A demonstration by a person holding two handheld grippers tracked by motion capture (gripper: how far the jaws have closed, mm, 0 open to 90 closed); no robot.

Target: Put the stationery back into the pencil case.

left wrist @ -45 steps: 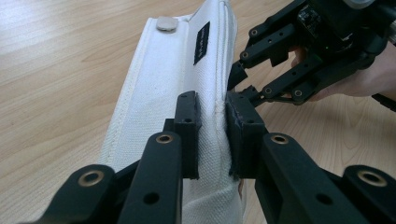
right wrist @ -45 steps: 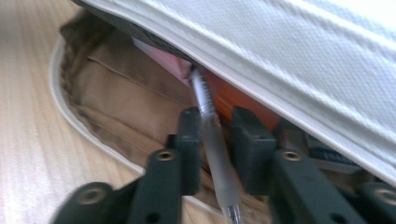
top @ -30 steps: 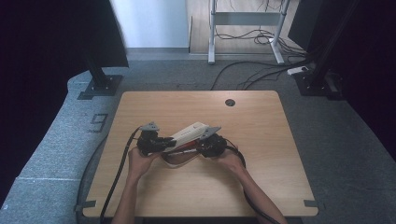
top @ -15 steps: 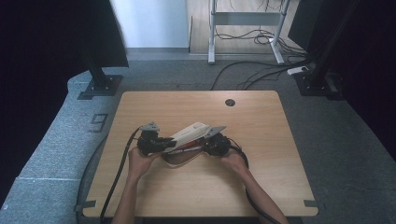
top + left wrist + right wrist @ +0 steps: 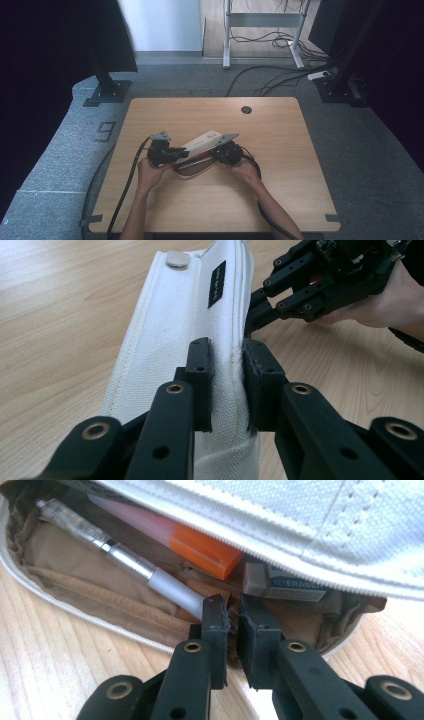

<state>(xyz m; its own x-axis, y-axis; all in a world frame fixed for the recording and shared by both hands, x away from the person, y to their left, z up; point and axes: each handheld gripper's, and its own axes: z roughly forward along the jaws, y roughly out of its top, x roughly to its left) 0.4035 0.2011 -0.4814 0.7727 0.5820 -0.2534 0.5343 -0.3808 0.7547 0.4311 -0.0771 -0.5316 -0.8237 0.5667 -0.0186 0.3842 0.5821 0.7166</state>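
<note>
A white canvas pencil case point(image 5: 202, 141) lies open on the table, its top flap point(image 5: 165, 340) lifted. My left gripper point(image 5: 227, 365) is shut on the flap's seam, at the case's left end point(image 5: 182, 153). Inside the tan lining lie a silver pen point(image 5: 125, 562), an orange-capped marker point(image 5: 200, 547) and a white eraser point(image 5: 285, 582). My right gripper point(image 5: 232, 612) has just been closing. Its jaws stand almost together over the case's lower lip, with a fold of lining in the narrow gap. From the left gripper view, the right gripper point(image 5: 252, 322) touches the case's edge.
The wooden table point(image 5: 300, 175) has a round cable hole point(image 5: 246, 109) near its far edge. Black cables trail from both grippers off the near edge. Stand bases point(image 5: 107, 92) and loose cables sit on the grey floor beyond the table.
</note>
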